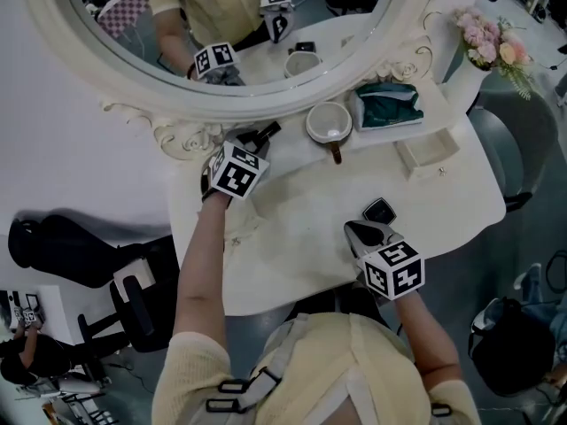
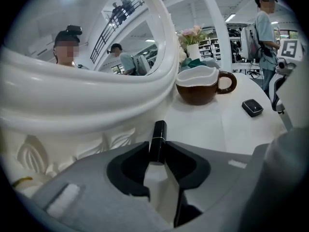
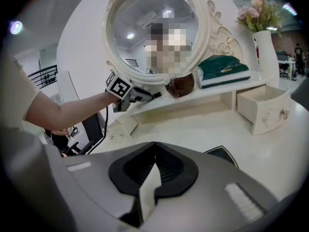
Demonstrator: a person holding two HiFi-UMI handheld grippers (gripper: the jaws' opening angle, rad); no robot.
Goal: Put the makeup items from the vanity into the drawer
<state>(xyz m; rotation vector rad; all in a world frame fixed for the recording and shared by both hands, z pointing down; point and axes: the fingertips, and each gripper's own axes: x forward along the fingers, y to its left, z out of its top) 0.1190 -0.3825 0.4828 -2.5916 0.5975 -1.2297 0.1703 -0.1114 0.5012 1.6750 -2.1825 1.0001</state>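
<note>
On the shelf under the mirror, my left gripper (image 1: 257, 138) (image 2: 157, 153) is shut on a black lipstick tube (image 2: 158, 137), whose far end sticks out past the jaw tips toward the mirror frame. My right gripper (image 1: 354, 230) (image 3: 155, 151) rests over the front of the vanity top, shut with nothing in it. A black compact (image 1: 379, 211) (image 2: 252, 107) (image 3: 222, 154) lies on the tabletop just beyond the right gripper. The small white drawer (image 1: 428, 153) (image 3: 263, 108) at the right stands pulled open.
A brown-and-white cup (image 1: 329, 124) (image 2: 203, 84) and a dark green case (image 1: 390, 104) (image 3: 224, 71) sit on the shelf. A vase of flowers (image 1: 483, 47) stands at the far right. The oval mirror (image 1: 221, 25) backs the shelf. A black chair (image 1: 89, 255) is left of the vanity.
</note>
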